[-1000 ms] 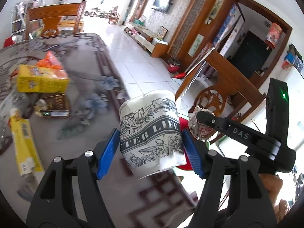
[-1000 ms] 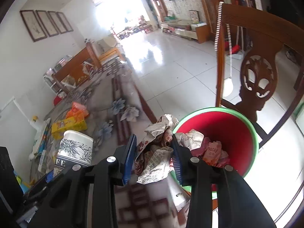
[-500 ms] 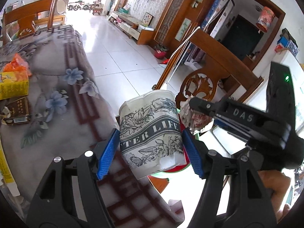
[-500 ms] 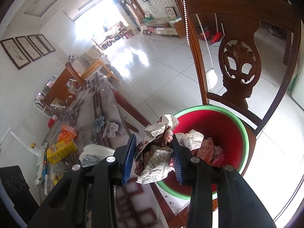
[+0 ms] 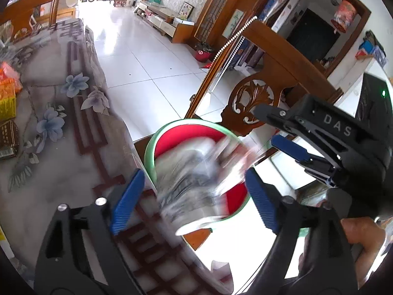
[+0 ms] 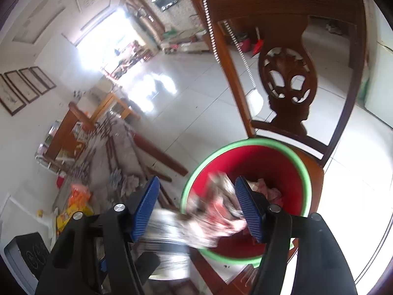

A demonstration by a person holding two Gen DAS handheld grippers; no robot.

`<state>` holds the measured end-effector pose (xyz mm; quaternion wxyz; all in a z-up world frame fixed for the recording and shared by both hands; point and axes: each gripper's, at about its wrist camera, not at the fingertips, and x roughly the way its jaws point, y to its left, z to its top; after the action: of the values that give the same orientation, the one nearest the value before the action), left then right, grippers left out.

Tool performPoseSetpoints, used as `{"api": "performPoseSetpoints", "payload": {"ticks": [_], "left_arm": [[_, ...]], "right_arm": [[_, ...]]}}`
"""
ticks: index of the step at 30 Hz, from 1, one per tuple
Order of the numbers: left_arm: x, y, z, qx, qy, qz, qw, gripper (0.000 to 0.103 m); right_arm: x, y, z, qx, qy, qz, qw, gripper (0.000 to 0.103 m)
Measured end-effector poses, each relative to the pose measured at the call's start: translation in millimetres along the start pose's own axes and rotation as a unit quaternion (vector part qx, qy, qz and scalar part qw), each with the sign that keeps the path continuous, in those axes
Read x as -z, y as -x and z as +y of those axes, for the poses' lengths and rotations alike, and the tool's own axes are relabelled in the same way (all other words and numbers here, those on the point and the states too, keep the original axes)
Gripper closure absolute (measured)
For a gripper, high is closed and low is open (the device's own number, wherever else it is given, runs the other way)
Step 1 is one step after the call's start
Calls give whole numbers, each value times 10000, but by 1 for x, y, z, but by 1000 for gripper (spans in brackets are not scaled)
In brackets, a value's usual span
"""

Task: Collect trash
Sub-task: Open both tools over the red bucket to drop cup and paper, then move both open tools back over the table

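Left gripper [image 5: 191,194] spread wide, blurred cup [image 5: 194,184] loose between pads. Right gripper [image 6: 199,211] parted, wrapper [image 6: 218,209] blurred before it, over bin [image 6: 267,162].

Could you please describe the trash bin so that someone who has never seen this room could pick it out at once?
Find the carved wooden chair beside the long table with the floral cloth. The bin sits on its seat: a round bucket, red inside with a pale green rim, already holding crumpled wrappers. Nothing else nearby is red and round.
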<state>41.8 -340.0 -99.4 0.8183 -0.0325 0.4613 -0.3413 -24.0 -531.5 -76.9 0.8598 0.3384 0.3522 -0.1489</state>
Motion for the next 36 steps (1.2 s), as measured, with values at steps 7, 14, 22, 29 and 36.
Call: {"api": "performPoseSetpoints", "payload": {"ticks": [7, 14, 22, 29, 36], "left_arm": [[3, 14, 10, -6, 106, -77, 9999, 21], [21, 62, 42, -430, 58, -402, 9982, 21], [54, 152, 134, -1629, 328, -690, 9837, 20], [98, 236, 251, -2580, 1618, -627, 9504, 15], [133, 257, 326, -2815, 2600, -393, 9228, 15]], "right_arm": [[1, -2, 3, 75, 109, 25, 9999, 38], [7, -10, 23, 90, 387, 178, 9991, 37], [23, -20, 74, -72, 828, 383, 9958, 35], [61, -33, 151, -354, 1606, 715, 9838, 32], [116, -43, 221, -1007, 2178, 1281, 9623, 31]]}}
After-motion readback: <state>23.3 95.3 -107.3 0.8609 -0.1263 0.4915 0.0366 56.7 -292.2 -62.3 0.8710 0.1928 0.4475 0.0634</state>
